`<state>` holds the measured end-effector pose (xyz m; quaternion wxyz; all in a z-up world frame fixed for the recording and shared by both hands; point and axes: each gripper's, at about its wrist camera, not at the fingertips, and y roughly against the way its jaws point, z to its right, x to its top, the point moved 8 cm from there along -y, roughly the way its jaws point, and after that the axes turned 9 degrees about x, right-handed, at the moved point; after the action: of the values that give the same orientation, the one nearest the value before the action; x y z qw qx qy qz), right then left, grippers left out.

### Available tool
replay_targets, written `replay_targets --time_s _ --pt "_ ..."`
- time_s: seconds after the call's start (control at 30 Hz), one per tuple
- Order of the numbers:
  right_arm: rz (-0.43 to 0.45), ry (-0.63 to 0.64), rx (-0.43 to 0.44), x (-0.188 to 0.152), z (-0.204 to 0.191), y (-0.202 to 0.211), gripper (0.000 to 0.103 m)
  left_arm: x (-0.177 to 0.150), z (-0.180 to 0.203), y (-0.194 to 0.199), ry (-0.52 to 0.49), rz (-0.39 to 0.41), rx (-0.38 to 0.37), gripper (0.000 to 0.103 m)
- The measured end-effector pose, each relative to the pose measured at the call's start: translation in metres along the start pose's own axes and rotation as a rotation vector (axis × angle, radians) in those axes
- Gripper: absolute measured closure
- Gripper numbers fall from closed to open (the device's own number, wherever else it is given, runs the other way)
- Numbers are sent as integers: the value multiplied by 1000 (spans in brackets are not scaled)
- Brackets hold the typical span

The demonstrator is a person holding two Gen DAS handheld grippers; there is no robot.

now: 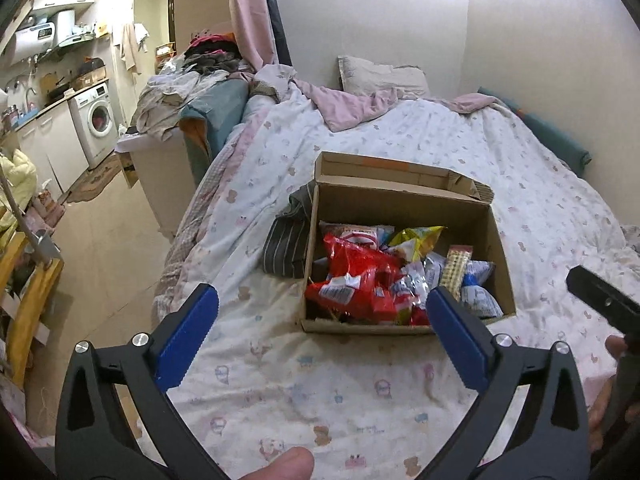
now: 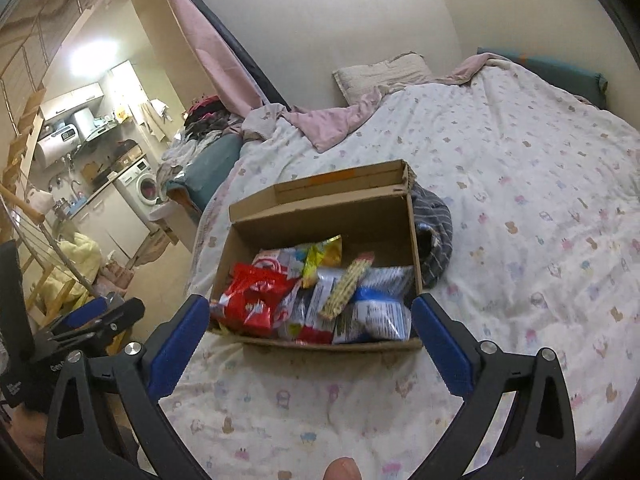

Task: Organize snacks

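An open cardboard box [image 1: 404, 208] sits on the bed, also in the right wrist view [image 2: 320, 220]. It holds several snack packets: red bags [image 1: 352, 276] [image 2: 256, 296], a yellow bag [image 1: 418, 238] [image 2: 322, 254], a tan cracker stick pack [image 1: 456, 268] [image 2: 348, 284] and blue-white packets [image 1: 478, 300] [image 2: 380, 308]. My left gripper [image 1: 322, 298] is open and empty, just short of the box's near edge. My right gripper [image 2: 310, 310] is open and empty, its fingers either side of the box's near edge. The left gripper also shows at the left of the right wrist view [image 2: 100, 320].
The bed has a white printed quilt [image 1: 320, 380] [image 2: 520, 200]. A dark striped cloth [image 1: 288, 240] [image 2: 434, 236] lies against the box. A pillow [image 1: 380, 76] lies at the head. The bed's edge drops to the floor on the left; a washing machine [image 1: 98, 120] stands beyond.
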<state>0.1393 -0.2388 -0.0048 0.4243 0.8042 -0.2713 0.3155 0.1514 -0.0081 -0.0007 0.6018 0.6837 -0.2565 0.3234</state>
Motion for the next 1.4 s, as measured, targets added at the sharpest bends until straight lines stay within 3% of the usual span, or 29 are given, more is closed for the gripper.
replay_targets --time_s 0.2,0.43,0.57,0.7,1.4 --pt "-2 42 -44 -17 -4 8 0 -15 0 8 6 22 -31 0" --pt "54 127 -132 -19 -7 7 0 -29 14 -4 -57 13 -14 0" --pt "42 124 -185 -19 5 -4 0 -26 6 -9 -9 -3 -13 0" --pt "41 109 -191 -18 8 -7 0 -21 -3 -8 36 3 -15 0" --pt "14 116 -192 -25 5 -12 0 -20 -3 -5 24 12 -18 0"
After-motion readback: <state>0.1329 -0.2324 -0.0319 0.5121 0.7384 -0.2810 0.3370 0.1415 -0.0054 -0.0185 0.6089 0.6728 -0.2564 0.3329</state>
